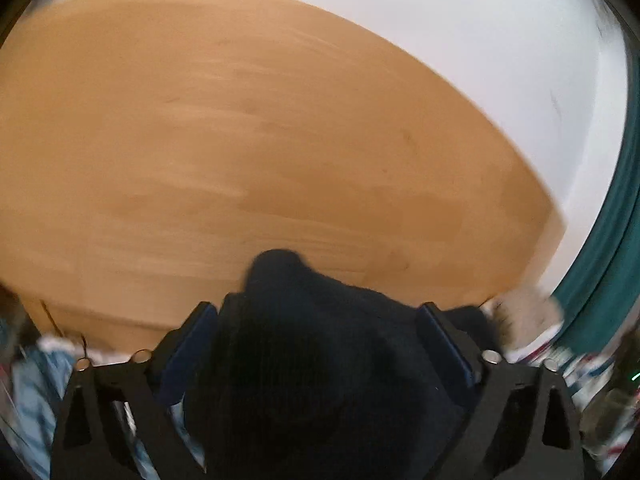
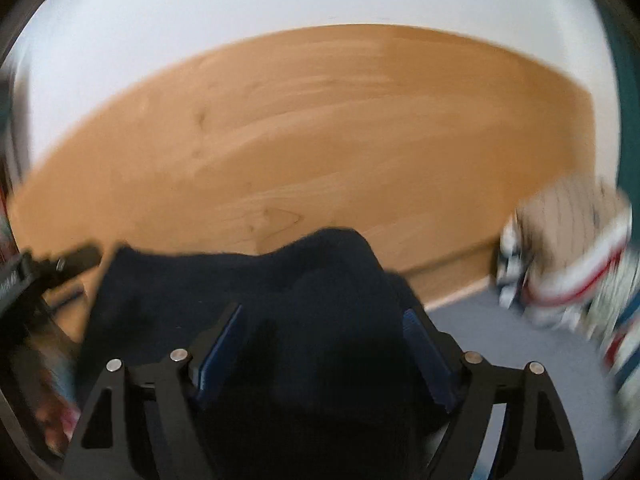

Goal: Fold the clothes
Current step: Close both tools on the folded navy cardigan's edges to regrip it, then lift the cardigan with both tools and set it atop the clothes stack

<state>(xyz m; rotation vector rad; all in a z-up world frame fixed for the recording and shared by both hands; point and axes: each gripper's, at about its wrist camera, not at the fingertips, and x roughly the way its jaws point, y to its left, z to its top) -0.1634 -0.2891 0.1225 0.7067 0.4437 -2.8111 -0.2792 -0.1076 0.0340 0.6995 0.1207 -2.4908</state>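
Nearest, one dark knit garment [image 1: 320,360] bunches between the spread jaws of the left gripper [image 1: 316,320], and again between those of the right gripper [image 2: 324,324]; both stand released, pads apparently off the cloth (blur hides contact). It looks soft, limp and light, best pinched at an edge or corner. Beyond lies one wooden table [image 1: 240,120]. Right of the right gripper sits one striped cloth heap [image 2: 568,264].

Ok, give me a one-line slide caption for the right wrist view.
Right gripper open around a bunched dark navy garment at the near edge of a wooden table, striped clothes piled alongside.
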